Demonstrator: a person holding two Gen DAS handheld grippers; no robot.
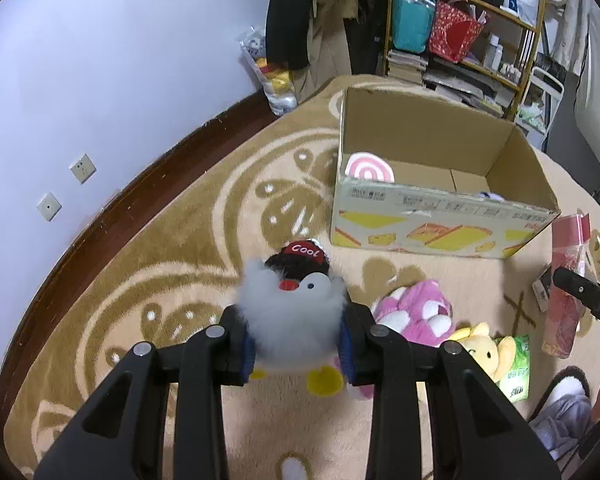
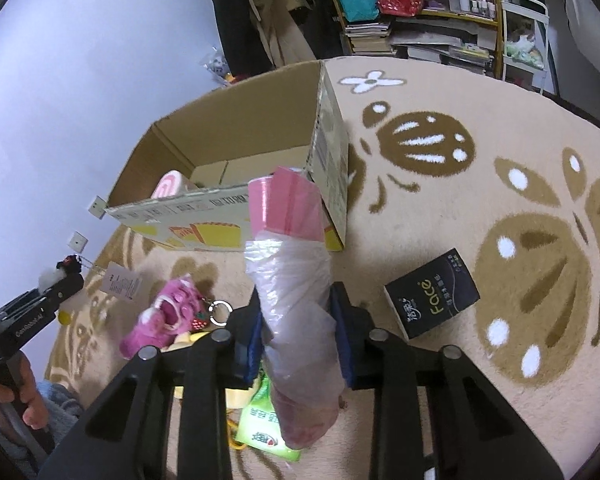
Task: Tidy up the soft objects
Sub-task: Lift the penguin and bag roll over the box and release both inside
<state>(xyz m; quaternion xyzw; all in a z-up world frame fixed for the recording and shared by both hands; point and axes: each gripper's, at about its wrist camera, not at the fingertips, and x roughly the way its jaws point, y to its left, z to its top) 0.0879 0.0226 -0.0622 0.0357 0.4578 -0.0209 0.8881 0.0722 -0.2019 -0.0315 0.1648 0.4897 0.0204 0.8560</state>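
Observation:
A fluffy grey penguin plush point(image 1: 296, 312) in a black cap marked "Cool" sits between the blue pads of my left gripper point(image 1: 296, 340), which is shut on it above the carpet. My right gripper point(image 2: 300, 332) is shut on a long pink pack wrapped in a clear plastic bag point(image 2: 292, 276), which sticks up toward the box. The open cardboard box point(image 1: 440, 216) point(image 2: 228, 128) stands ahead on the carpet, and a pink swirl plush point(image 1: 370, 168) point(image 2: 170, 188) leans in its corner. In the right wrist view the left gripper with the penguin point(image 2: 54, 276) shows at the left edge.
On the patterned carpet lie a pink paw plush point(image 1: 420, 312) point(image 2: 168, 316), a yellow plush point(image 1: 484, 344), a green tissue pack point(image 1: 516, 364) point(image 2: 260, 420) and a black tissue pack point(image 2: 432, 292). A cluttered shelf point(image 1: 460, 32) stands behind the box. A person's hand point(image 2: 20, 392) is at lower left.

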